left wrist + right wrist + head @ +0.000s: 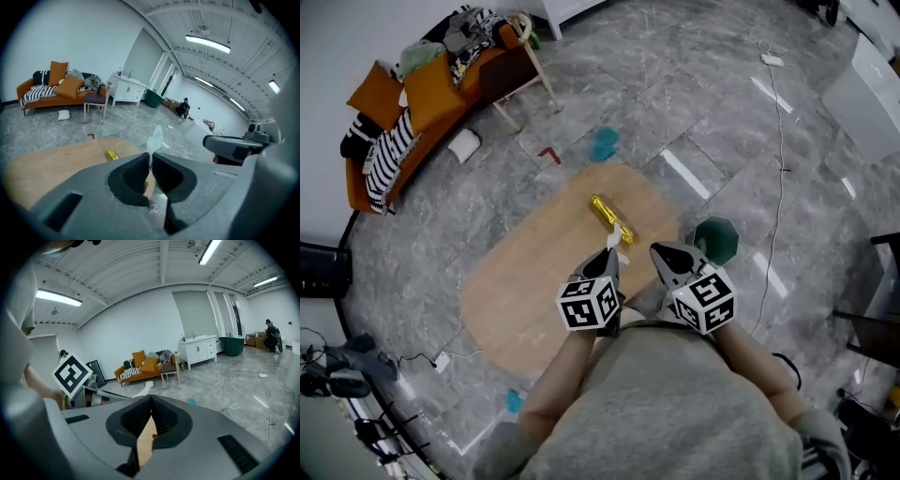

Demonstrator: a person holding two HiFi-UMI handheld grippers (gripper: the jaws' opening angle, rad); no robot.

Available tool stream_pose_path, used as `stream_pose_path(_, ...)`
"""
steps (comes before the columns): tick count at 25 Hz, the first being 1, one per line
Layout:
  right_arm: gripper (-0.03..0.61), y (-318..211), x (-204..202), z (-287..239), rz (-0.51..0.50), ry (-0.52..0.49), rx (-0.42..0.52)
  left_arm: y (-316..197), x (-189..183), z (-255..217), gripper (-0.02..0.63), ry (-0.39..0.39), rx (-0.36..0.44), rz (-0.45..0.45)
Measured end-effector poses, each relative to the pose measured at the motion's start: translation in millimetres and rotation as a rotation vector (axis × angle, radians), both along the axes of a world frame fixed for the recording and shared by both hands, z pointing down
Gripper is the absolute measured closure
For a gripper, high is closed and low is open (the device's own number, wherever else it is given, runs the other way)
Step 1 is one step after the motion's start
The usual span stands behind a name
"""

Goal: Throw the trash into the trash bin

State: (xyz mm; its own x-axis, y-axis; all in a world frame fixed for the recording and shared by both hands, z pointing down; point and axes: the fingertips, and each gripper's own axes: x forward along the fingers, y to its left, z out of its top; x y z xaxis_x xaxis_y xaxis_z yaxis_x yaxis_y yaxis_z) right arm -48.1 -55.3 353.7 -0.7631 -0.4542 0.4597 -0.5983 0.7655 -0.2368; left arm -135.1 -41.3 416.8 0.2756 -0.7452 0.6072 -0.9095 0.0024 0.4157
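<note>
White tissue (pixel 155 137) is sticking up out of the left tool (pixel 151 157), whose jaws are clenching its lower end. In the head view this tool is hanging over the near right part of the wooden table (pixel 525 281), with the scrap poking out just past its tip. The right tool (pixel 151 398) is hovering just beside the left one. Its jaws are pressing together with nothing between them, and only the table's wood is showing through the gap behind the tips.

A crumpled yellow wrapper (pixel 611 219) is lying on the table beyond both tools, apart from them. A dark green trash bin (pixel 715 239) is standing on the grey floor (pixel 722 112) just off the table's right edge, near the right tool.

Farther out on the floor, a teal object (pixel 603 143) and a small red piece (pixel 548 155) are lying past the far end of the table. An orange sofa (pixel 412 112), piled with cushions and a striped cloth, is standing by the wall at the far left, with a wooden chair (pixel 520 66) beside it.
</note>
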Motion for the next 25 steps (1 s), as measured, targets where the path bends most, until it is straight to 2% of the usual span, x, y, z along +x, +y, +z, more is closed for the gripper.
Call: stream_pose_path(25,0.569,-39.3,171.1,16.2,0.168,-0.004,-0.028,-53.4,176.4,12.8,0.583,0.003,-0.019,0.188)
